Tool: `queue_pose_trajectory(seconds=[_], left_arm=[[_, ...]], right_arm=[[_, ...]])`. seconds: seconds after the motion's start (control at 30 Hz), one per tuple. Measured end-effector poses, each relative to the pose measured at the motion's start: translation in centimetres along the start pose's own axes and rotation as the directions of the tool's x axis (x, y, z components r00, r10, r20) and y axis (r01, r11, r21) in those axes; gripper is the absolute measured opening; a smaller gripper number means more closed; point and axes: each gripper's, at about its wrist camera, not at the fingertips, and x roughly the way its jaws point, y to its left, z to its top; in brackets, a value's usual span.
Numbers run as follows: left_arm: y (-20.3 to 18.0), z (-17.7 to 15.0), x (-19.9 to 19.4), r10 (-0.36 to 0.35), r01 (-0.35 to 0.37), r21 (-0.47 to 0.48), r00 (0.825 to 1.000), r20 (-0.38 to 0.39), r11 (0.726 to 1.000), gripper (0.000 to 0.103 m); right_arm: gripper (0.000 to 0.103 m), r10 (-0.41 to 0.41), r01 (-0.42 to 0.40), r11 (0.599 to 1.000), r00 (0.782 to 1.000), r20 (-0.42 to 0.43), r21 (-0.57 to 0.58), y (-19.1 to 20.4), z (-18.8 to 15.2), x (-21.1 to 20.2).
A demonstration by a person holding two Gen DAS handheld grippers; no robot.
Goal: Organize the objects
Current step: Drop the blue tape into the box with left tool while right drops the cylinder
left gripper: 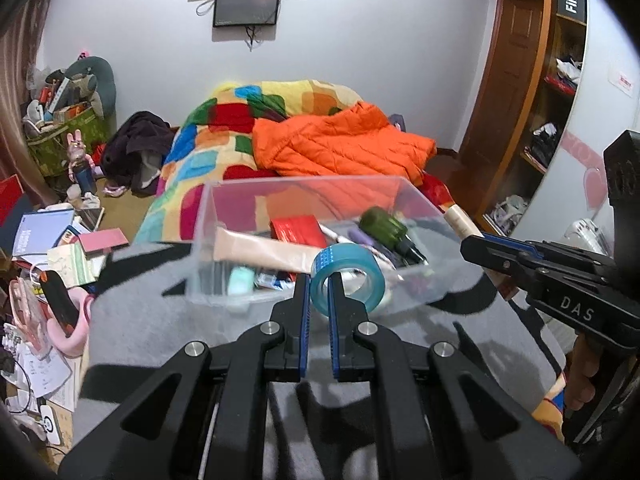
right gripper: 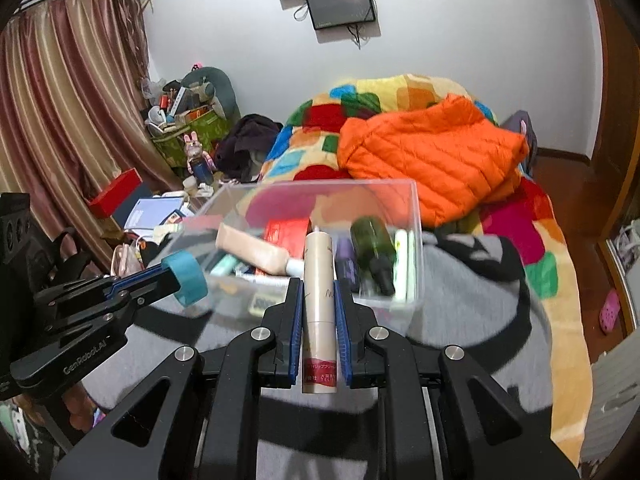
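A clear plastic box [left gripper: 208, 216] [right gripper: 416, 208] sits on a grey blanket and holds a beige tube, a red packet, a green bottle [left gripper: 384, 224] [right gripper: 370, 240] and several small items. My left gripper [left gripper: 319, 280] is shut on a teal tape roll [left gripper: 352, 276], held at the box's near wall; the roll also shows in the right wrist view [right gripper: 188, 280]. My right gripper [right gripper: 319, 284] is shut on a beige cosmetic tube [right gripper: 319, 276], pointing over the box's near edge. The tube's tip shows in the left wrist view [left gripper: 460, 220].
The box rests on a grey blanket [left gripper: 152, 320] on a bed with a colourful quilt [left gripper: 224, 120] and an orange jacket [left gripper: 340, 140]. Cluttered books and papers [left gripper: 44, 232] lie at the left. A wooden shelf [left gripper: 560, 92] stands at the right.
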Motion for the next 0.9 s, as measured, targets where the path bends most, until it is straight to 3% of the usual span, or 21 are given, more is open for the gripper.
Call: queue_pose_trajectory(seconds=[0.23,0.67,0.9], left_arm=[[1.7,1.6,1.8,0.021,-0.022,-0.024,1.000,-0.013,0.999,0.007],[2.4,1.8,6.1,0.018,-0.021,-0.031,0.996,-0.091,0.999,0.007],[2.4,1.7,6.0,0.012,-0.015,-0.027,0.996,-0.092,1.000,0.008]], right_arm=[[0.014,-0.027,0.027,0.999,1.000,-0.011,-0.030,0.1,1.5,1.9],[0.014,-0.049,0.043,0.998,0.992,-0.117,-0.054,-0.6,2.5,8.4],[0.014,-0.038,0.028,0.997,0.987,-0.154,-0.068,-0.4,1.8,8.6]])
